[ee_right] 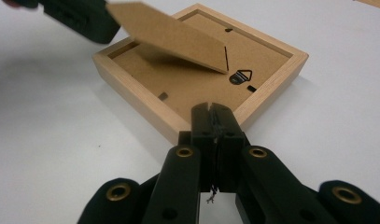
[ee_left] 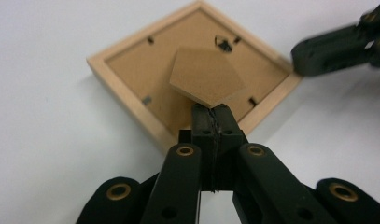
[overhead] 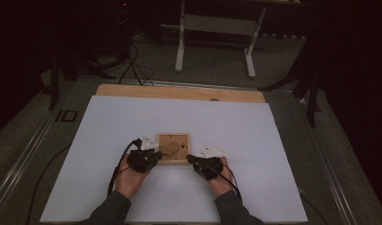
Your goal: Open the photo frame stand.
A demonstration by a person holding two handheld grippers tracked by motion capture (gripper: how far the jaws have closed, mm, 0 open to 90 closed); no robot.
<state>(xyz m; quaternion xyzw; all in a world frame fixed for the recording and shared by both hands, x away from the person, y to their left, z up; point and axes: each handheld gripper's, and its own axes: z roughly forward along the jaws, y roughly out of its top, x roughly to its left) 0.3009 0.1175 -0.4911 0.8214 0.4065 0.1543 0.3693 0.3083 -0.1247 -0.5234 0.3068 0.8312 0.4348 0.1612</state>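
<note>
A small wooden picture frame [overhead: 173, 136] lies face down on the white sheet, its brown backing up. Its cardboard stand flap [ee_left: 206, 74] is lifted off the backing and slopes up toward the left gripper. My left gripper [ee_left: 211, 109] is shut on the flap's pointed tip, at the frame's near left corner [overhead: 156, 156]. My right gripper [ee_right: 209, 108] is shut with nothing between its jaws, its tips against the frame's [ee_right: 131, 88] near edge by the metal hanger. In the right gripper view the raised flap [ee_right: 169, 35] runs to the left gripper [ee_right: 85, 18] at top left.
A white sheet [overhead: 132, 122] covers the table, with a wooden strip [overhead: 179, 92] bare at the far edge. Cables trail from both grippers toward the person. Beyond the table stand white desk legs [overhead: 217, 23] and dark stands on a grey floor.
</note>
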